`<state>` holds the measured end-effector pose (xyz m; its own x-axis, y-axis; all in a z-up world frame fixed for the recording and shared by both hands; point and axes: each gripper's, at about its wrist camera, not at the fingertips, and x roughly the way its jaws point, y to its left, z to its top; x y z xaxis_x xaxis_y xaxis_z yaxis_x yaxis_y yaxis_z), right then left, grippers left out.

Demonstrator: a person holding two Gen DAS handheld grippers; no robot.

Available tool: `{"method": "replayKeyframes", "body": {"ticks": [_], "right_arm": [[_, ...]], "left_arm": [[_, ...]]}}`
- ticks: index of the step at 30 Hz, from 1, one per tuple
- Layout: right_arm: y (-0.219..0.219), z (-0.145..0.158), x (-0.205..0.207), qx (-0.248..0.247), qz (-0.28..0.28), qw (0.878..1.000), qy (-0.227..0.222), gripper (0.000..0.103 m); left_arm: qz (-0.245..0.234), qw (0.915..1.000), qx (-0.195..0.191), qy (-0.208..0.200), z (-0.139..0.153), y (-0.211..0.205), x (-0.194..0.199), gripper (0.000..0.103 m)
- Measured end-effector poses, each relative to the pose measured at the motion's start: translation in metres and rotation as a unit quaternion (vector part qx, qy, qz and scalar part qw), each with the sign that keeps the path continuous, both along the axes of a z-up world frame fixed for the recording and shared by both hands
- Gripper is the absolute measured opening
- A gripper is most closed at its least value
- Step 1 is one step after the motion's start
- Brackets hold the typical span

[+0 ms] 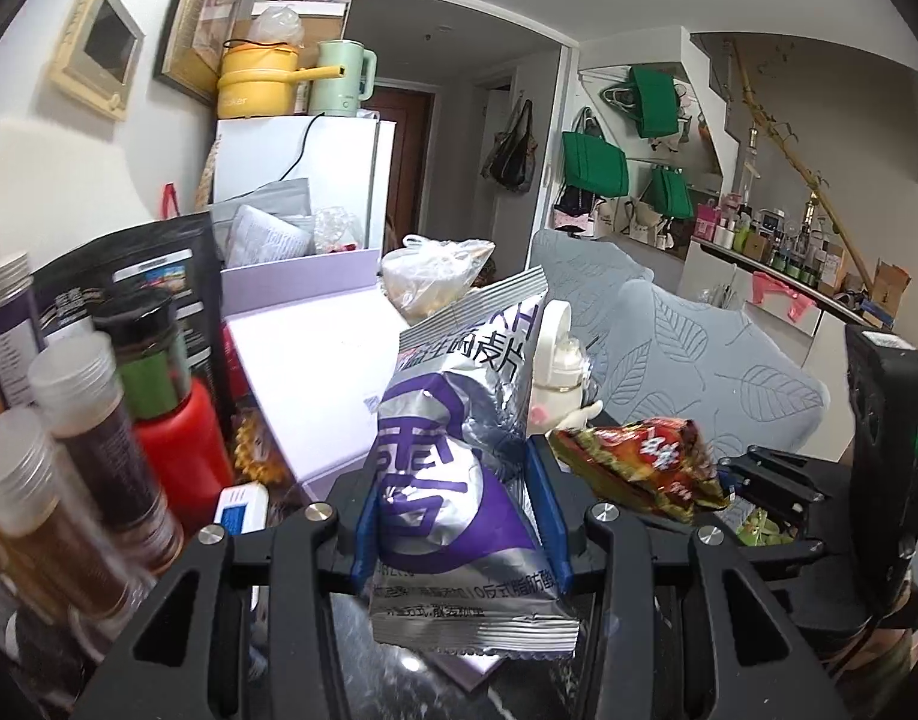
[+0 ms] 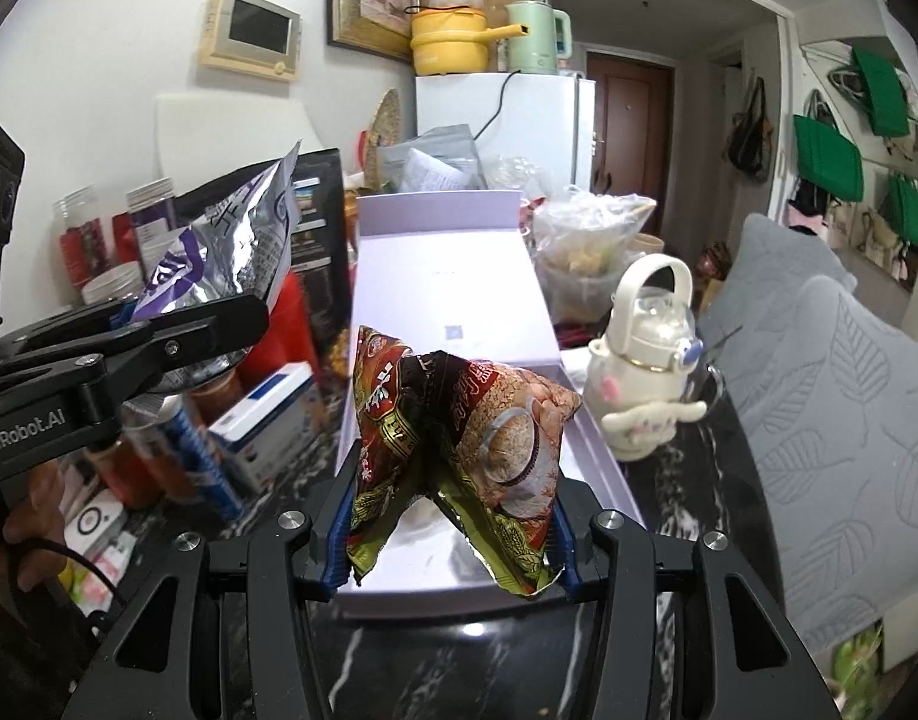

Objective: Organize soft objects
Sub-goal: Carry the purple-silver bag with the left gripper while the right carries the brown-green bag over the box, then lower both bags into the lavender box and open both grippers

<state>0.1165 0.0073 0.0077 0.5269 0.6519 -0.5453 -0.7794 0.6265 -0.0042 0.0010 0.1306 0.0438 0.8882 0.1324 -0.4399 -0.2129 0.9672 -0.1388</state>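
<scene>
Where left tongs (image 1: 459, 516) hide it, bare lavender lid (image 2: 447, 276) rightward.

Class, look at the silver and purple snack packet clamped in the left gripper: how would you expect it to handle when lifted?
The silver and purple snack packet looks puffed, so probably light for its size. Its foil is creased where the left gripper pinches it, suggesting it crumples rather than resists. The glossy film may be slippery, so it could slide in a loose grip.
</scene>
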Motion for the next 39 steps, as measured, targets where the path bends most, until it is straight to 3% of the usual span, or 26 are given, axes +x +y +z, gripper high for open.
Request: {"method": "replayKeyframes", "body": {"ticks": [11, 19, 31, 39], "right_arm": [[0.022, -0.008, 0.047, -0.01, -0.008, 1.0, -0.006, 0.05], [0.036, -0.036, 0.078, -0.018, -0.022, 1.0, 0.013, 0.05], [0.04, -0.076, 0.102, -0.069, -0.031, 0.996, 0.042, 0.051], [0.04, -0.087, 0.105, -0.076, -0.035, 0.995, 0.049, 0.051]], "left_arm": [[0.004, 0.9999, 0.01, 0.004, -0.005, 0.015, 0.055, 0.042], [0.032, 0.9976, 0.024, 0.056, -0.039, 0.026, 0.088, 0.042], [0.031, 0.991, 0.028, 0.127, -0.08, 0.026, 0.116, 0.042], [0.019, 0.9853, -0.001, 0.17, -0.102, 0.03, 0.129, 0.042]]}}
